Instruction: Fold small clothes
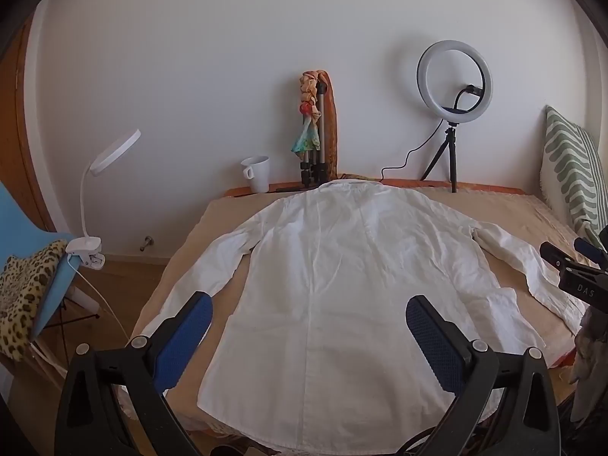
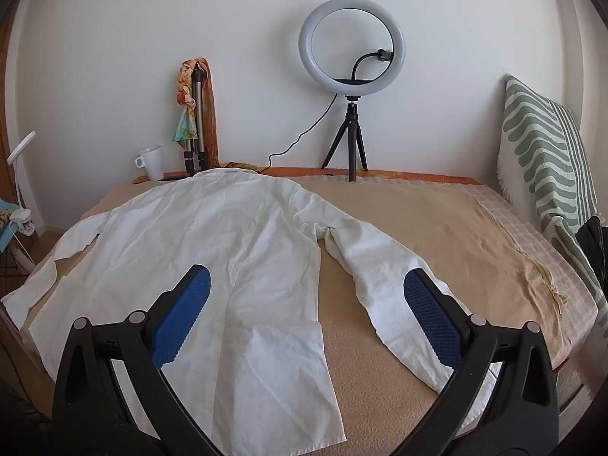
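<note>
On the bed (image 2: 437, 228) the white shirt (image 1: 334, 266) lies flat, back side up, both sleeves spread out. No fold is made yet, so all the folding is left. Left fingers (image 1: 308, 336) hang wide open above it, holding nothing. Right fingers (image 2: 306, 317) do too.

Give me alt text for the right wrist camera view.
A white long-sleeved shirt lies spread flat on a tan bed cover, with the open right gripper poised above its right sleeve side. A ring light and white mug stand by the wall.
</note>
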The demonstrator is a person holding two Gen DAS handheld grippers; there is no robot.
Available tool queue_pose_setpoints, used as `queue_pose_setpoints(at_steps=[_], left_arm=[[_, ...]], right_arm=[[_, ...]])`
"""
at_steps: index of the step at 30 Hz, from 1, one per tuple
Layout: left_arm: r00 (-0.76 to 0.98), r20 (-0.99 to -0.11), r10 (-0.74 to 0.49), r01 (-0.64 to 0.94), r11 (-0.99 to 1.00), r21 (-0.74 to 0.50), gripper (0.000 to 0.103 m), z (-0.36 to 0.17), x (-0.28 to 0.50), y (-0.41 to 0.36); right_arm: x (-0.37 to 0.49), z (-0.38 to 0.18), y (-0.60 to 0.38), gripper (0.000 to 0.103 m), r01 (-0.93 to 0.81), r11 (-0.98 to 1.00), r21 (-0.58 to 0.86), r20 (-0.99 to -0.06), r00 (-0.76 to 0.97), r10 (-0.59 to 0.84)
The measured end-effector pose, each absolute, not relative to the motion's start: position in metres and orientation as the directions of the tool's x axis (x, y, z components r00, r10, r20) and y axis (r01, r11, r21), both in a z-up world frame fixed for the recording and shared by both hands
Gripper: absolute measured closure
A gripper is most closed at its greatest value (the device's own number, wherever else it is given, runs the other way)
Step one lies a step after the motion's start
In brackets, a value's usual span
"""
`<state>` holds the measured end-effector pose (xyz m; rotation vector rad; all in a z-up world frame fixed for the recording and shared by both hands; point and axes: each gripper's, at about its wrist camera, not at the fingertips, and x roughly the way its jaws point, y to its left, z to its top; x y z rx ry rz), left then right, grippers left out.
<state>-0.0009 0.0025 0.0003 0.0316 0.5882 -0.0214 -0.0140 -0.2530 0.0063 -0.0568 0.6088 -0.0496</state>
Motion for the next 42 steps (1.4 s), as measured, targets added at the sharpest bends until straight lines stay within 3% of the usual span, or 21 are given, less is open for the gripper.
queue_pose_setpoints(at_steps=[42], left_arm=[[0.829, -0.558, -0.017, 0.036, 0.999, 0.023, 0.0, -0.0009, -0.0004, -0.0056]], right_arm=[[-0.0104, 0.0033, -0.2533, 0.0, 0.026, 0.999, -0.046, -0.579, 0.814, -0.048]])
